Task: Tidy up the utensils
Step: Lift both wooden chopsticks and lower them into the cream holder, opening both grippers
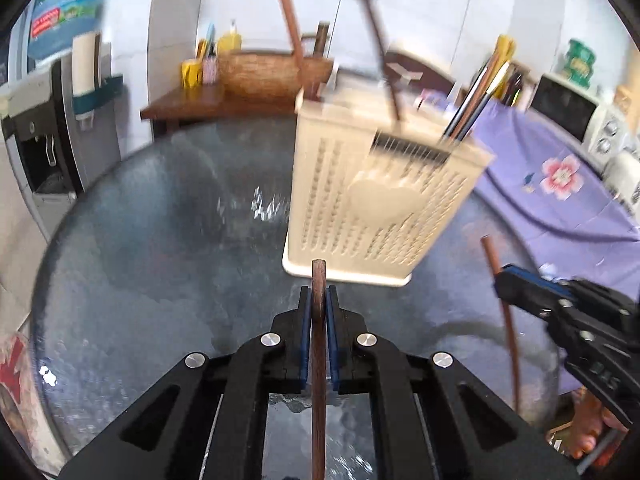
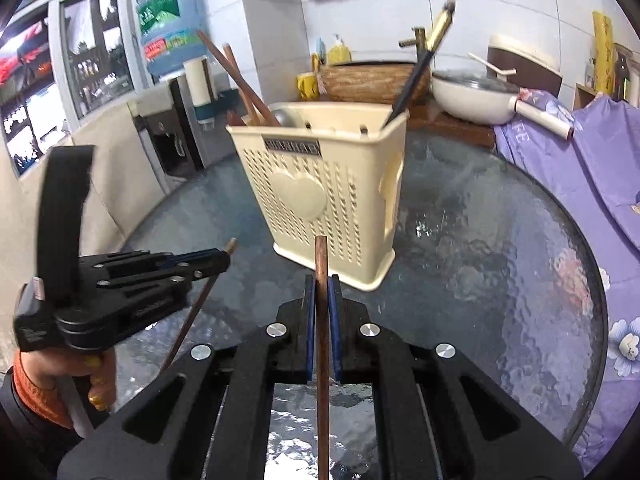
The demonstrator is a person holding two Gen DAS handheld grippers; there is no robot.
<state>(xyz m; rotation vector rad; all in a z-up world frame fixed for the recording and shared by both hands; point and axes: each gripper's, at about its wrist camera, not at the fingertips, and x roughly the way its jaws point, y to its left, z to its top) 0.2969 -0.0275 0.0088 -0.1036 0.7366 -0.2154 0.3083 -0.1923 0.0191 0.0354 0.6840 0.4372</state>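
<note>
A cream perforated utensil holder stands on the round glass table; it also shows in the right wrist view. It holds brown chopsticks and a dark utensil with a gold handle. My left gripper is shut on a dark brown chopstick, upright, just in front of the holder. My right gripper is shut on a reddish-brown chopstick. The right gripper shows at the right of the left view; the left gripper shows at the left of the right view.
A purple flowered cloth lies at the table's right. A white pan, a woven basket and a yellow mug stand behind. A water dispenser stands at the left, a microwave at the right.
</note>
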